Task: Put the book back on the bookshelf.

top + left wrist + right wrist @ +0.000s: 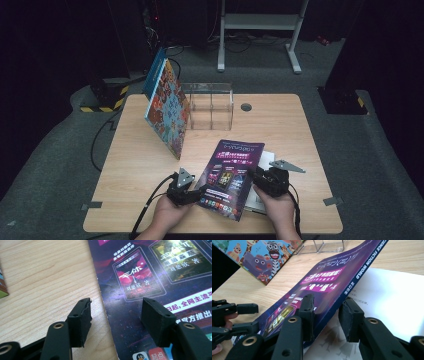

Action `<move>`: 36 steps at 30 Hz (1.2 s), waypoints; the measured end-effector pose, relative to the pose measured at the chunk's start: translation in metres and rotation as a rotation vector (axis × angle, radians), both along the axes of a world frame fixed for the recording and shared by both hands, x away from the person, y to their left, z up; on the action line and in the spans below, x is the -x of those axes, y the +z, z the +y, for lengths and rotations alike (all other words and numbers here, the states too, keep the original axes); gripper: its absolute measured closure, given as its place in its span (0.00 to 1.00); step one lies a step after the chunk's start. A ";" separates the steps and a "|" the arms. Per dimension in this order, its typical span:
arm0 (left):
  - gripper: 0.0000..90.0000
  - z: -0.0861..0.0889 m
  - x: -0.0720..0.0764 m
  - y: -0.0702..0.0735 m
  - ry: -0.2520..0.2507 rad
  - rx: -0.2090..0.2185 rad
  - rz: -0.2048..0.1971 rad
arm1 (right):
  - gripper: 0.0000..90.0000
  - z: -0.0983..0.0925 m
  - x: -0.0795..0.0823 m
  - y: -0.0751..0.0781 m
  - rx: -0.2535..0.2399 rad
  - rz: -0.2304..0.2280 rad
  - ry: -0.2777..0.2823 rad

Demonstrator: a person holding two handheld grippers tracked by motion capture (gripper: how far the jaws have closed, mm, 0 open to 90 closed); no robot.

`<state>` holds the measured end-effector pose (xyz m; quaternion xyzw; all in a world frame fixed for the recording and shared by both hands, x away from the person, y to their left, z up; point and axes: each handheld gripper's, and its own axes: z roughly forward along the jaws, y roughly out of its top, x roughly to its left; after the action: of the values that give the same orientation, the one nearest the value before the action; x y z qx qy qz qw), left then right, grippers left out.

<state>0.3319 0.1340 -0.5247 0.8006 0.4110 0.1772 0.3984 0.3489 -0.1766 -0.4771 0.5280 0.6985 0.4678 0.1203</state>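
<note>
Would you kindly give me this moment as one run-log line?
right claw: astride purple magazine's lifted spine edge | left claw: open over its opposite edge | white sheet: beneath | picture book: leaning on clear holder

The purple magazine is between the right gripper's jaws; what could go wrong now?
1. The right gripper straddles only the spine edge of the purple magazine, so it may slip back onto the white sheet.
2. The left gripper stands open over the other edge; closing could crease the cover.

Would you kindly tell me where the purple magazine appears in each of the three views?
High view: purple magazine at lower centre, between both grippers.
Left gripper view: fills the right half.
Right gripper view: spine edge lifted, running diagonally through the centre.
Shared landmark: the wooden table.
</note>
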 end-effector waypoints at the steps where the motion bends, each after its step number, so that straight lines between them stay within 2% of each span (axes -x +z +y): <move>1: 0.46 0.000 0.000 0.000 0.000 0.000 0.000 | 0.73 0.000 0.001 0.000 0.000 -0.002 -0.001; 7: 0.46 0.001 0.000 0.000 -0.007 -0.001 -0.008 | 0.74 0.001 0.006 0.005 -0.011 -0.008 0.005; 10: 0.44 0.003 -0.001 0.000 -0.008 0.036 0.021 | 0.78 0.003 0.009 0.009 -0.042 -0.028 0.001; 16: 0.42 0.005 0.001 0.001 -0.014 0.037 0.000 | 0.85 0.013 0.018 0.020 -0.095 -0.090 0.010; 18: 0.42 0.006 0.001 0.001 -0.007 0.056 0.006 | 0.87 0.016 0.020 0.023 -0.106 -0.104 0.014; 20: 0.42 0.008 0.001 0.002 -0.016 0.053 -0.006 | 0.88 0.018 0.023 0.026 -0.117 -0.116 0.021; 24: 0.41 0.010 0.003 0.003 -0.012 0.079 -0.007 | 0.91 0.020 0.025 0.029 -0.160 -0.116 0.031; 27: 0.40 0.013 0.004 0.004 -0.020 0.070 -0.021 | 0.92 0.023 0.027 0.031 -0.159 -0.132 0.042; 31: 0.41 0.017 0.004 0.007 -0.011 0.070 -0.045 | 0.93 0.025 0.027 0.033 -0.194 -0.127 0.052; 32: 0.41 0.018 0.004 0.008 -0.010 0.067 -0.057 | 0.93 0.025 0.027 0.034 -0.196 -0.130 0.055; 36: 0.42 0.023 0.003 0.010 -0.009 0.085 -0.051 | 0.94 0.028 0.029 0.036 -0.193 -0.154 0.069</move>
<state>0.3286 0.1566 -0.5143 0.7801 0.4041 0.1780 0.4432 0.3203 -0.1488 -0.4407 0.4751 0.6568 0.5759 0.1059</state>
